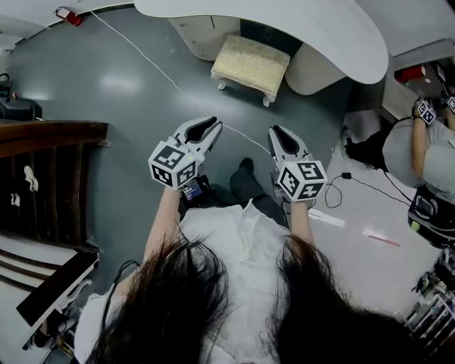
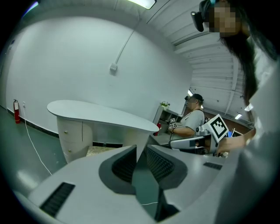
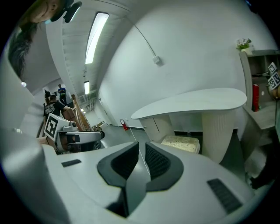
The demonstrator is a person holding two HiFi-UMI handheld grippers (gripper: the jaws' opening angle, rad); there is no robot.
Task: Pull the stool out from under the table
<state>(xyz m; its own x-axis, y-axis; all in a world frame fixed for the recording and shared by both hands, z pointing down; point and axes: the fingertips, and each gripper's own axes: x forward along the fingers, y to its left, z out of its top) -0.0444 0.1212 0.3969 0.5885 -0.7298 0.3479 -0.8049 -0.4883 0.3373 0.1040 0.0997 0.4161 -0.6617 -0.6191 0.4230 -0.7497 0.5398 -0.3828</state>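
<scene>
Grey glossy floor (image 1: 106, 85) fills most of my head view, with a thin white cable (image 1: 142, 55) running across it from a red fire extinguisher (image 1: 69, 14) at the far wall. At the top of that view stands the white table with a rounded top (image 1: 298, 25), carried by a drawer pedestal on one side and a ribbed column on the other.

The cream cushioned stool with white legs (image 1: 250, 64) sits in the gap between those two supports, its far edge tucked under the tabletop and most of its cushion showing in front of it. From the right gripper view it lies low under the overhang, just beside the ribbed column.

I hold both tools level in front of me, pointing towards the table and well apart from the stool. The left gripper (image 1: 212, 126) has its jaws closed together with nothing between the pads, and I see only floor and table beyond them. The right gripper (image 1: 276, 133) is the same, jaws drawn together and empty, aimed roughly at the stool.

Off to my left is a dark wooden railing (image 1: 43, 135). A second person (image 1: 426, 153) stands at the right edge, near a shelf
</scene>
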